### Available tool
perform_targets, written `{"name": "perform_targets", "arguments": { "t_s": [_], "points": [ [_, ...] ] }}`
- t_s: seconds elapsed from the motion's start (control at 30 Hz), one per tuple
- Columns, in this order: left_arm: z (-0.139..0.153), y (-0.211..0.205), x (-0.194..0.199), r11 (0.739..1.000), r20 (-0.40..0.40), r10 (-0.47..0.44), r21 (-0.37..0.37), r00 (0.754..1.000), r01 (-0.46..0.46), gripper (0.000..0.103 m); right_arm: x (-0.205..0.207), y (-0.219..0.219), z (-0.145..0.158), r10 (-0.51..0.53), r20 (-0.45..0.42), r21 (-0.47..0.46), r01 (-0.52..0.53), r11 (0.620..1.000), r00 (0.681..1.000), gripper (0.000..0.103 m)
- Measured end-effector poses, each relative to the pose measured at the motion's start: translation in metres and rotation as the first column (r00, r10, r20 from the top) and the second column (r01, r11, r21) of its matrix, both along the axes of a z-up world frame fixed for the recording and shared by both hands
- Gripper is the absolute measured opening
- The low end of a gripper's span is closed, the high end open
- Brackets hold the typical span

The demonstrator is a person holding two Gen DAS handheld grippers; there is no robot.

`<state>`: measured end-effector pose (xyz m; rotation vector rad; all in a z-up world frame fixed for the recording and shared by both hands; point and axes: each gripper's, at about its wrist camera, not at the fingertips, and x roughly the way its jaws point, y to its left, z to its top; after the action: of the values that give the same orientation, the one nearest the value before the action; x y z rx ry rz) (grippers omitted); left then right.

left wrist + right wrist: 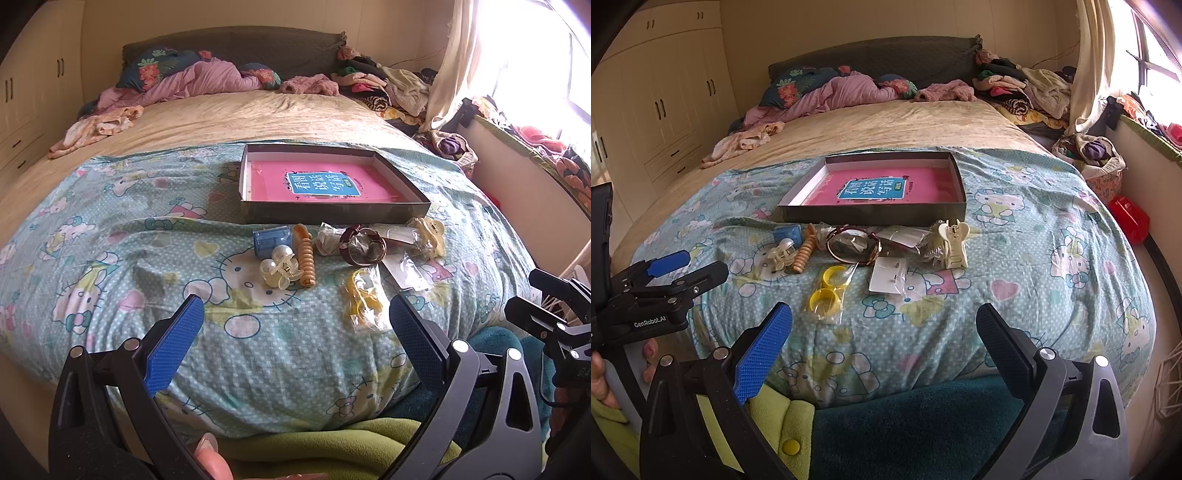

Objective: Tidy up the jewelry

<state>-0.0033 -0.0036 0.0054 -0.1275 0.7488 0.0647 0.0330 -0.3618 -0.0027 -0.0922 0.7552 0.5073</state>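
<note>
A shallow dark box (334, 213) (871, 216) with a pink book inside lies on the Hello Kitty blanket. In front of it sits loose jewelry: a small blue box (271, 240) (787, 233), a pearl hair clip (279, 266) (782, 253), a tan spiral hair tie (306, 260) (804, 254), a dark bangle in plastic (364, 245) (853, 245), a cream claw clip (428, 230) (954, 242), an earring card (408, 273) (889, 277) and yellow rings in a bag (364, 301) (827, 290). My left gripper (295, 321) and right gripper (884, 326) are open, empty, short of the items.
The bed has a beige cover (236, 118), pink bedding and clothes piled at the head. A wardrobe stands on the left. A red object (1128, 218) lies on the floor at right. Green and teal fabric (905, 424) lies at the near edge.
</note>
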Motion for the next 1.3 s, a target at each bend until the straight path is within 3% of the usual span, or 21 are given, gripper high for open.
{"name": "perform_targets", "arguments": {
  "t_s": [1.3],
  "points": [
    [-0.002, -0.009, 0.001, 1.0, -0.011, -0.018, -0.002, 1.0, 0.018, 0.094, -0.003, 0.006, 0.0, 0.008, -0.001, -0.008, -0.008, 1.0, 1.0, 0.099]
  ]
}}
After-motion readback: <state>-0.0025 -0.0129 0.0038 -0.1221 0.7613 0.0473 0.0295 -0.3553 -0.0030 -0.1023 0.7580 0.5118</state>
